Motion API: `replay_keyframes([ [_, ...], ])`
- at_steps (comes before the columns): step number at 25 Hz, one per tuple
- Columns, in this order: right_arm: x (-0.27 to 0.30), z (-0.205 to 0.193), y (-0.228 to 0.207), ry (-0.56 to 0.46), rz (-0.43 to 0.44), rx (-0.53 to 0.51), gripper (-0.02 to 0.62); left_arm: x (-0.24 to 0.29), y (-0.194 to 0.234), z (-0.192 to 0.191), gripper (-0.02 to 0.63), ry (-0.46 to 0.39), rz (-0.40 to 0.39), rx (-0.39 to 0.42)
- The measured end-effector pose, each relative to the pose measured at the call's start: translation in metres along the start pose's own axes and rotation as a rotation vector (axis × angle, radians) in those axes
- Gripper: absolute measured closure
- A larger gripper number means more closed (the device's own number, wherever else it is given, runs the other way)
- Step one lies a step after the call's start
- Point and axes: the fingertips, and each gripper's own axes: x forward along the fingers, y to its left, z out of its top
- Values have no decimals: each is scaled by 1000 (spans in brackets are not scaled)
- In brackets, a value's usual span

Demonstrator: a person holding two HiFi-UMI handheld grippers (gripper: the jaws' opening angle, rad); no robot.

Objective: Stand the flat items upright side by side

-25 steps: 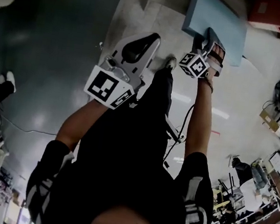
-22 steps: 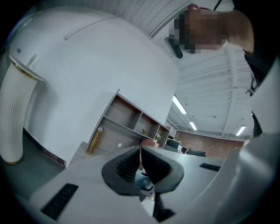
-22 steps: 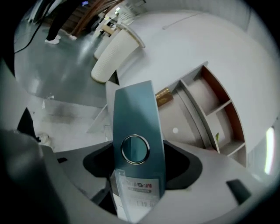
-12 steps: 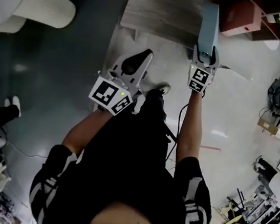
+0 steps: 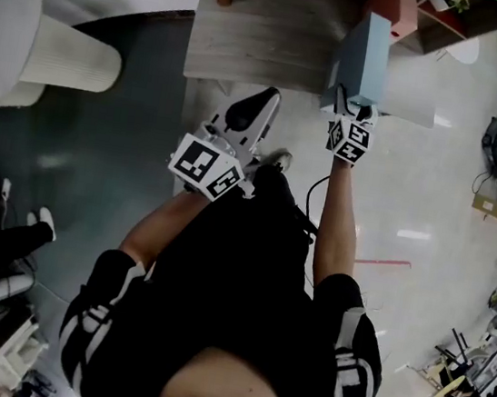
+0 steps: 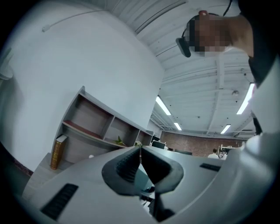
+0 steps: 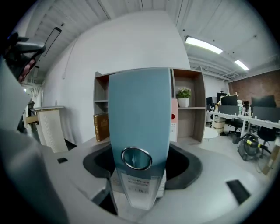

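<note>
Left tongs: my left tongs (image 5: 269,97) are fully closed, the 2 jaw tips pressed together with nothing between them. They point roughly level toward the shelf unit (image 6: 89,127).
Right tongs: my right tongs (image 5: 352,105) stand wide and are clamped on the blue binder (image 7: 139,109), with 1 jaw on each cover at the lower end of the spine.
Blue binder: held upright in the air, with the spine toward the right gripper view camera. The metal finger ring and the label pocket sit low on the spine. In the head view it hangs at the right end of the wood-grain surface (image 5: 262,39). I cannot tell whether it touches that surface.
Shelf unit: open compartments against a white wall, directly behind the binder.
Brown book (image 7: 101,127): stands upright in a compartment left of the binder.
Potted plant (image 7: 183,97): on an upper shelf, right of the binder.
</note>
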Motion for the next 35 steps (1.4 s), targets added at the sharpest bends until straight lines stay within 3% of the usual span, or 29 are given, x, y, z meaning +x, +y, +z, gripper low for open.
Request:
replay_keyframes([
  [8, 30, 7, -38, 75, 14, -23, 282, 87, -34, -6, 574, 18, -10, 26],
  [15, 63, 24, -58, 83, -12, -26, 282, 116, -35, -9, 574, 20, 37, 29],
  [22, 97, 24, -67, 121, -31, -29, 282, 139, -3, -9, 574, 36, 36, 29],
  [35, 129, 45, -70, 162, -55, -46, 282, 204, 41, 8, 574, 77, -41, 7],
])
